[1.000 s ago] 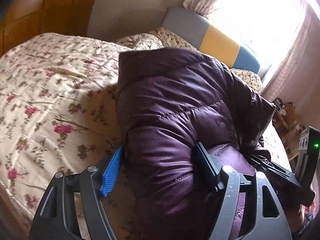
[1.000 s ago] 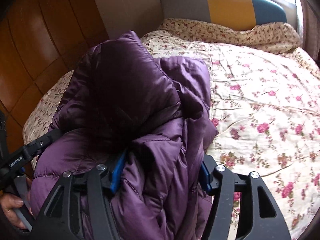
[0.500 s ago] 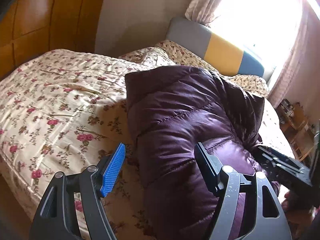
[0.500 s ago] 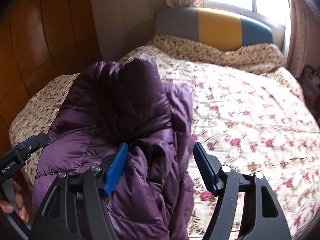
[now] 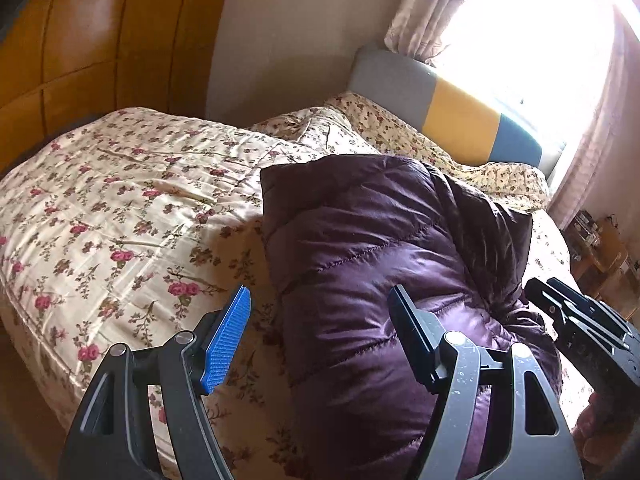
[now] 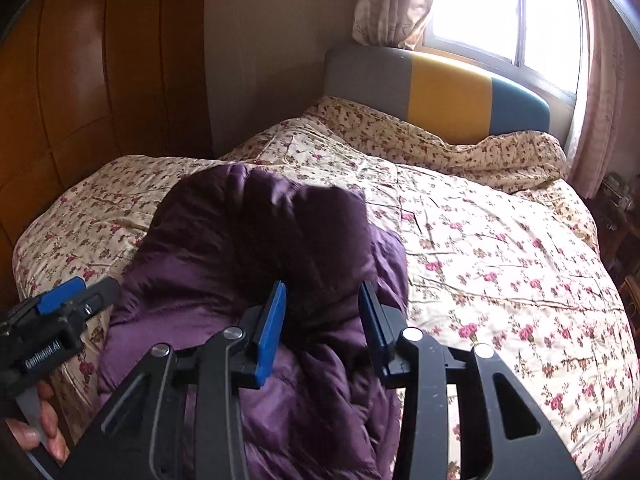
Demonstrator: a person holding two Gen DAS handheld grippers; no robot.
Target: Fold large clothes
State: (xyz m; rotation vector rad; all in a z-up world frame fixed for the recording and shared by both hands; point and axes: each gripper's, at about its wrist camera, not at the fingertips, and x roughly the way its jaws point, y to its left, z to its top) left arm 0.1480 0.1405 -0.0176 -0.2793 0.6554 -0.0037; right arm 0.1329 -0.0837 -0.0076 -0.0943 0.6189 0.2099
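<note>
The bed (image 6: 500, 264) with its flowered quilt fills the space ahead of both tongs, running up to a grey, yellow and blue headboard (image 6: 448, 92) under the window.

On its near part lies the purple padded jacket (image 5: 380, 264), bundled into a thick, compact block. It sits directly in front of and below the right tongs, and ahead and to the right of the left tongs. Judging by that shape, the folding itself looks mostly done, and the step in hand seems to be letting go and checking the bundle.

The left tongs (image 5: 320, 332) are spread wide. The blue pad is over bare quilt and the other finger lies against the jacket's side in the picture, with nothing pinched.

The right tongs (image 6: 322, 320) are closing, their jaws narrowing above the jacket's upper fold. Cloth shows in the gap, but I cannot tell whether the pads press on it.

Next, the loose flap at the far right edge probably needs tucking or flattening, so the bundle stays together.
</note>
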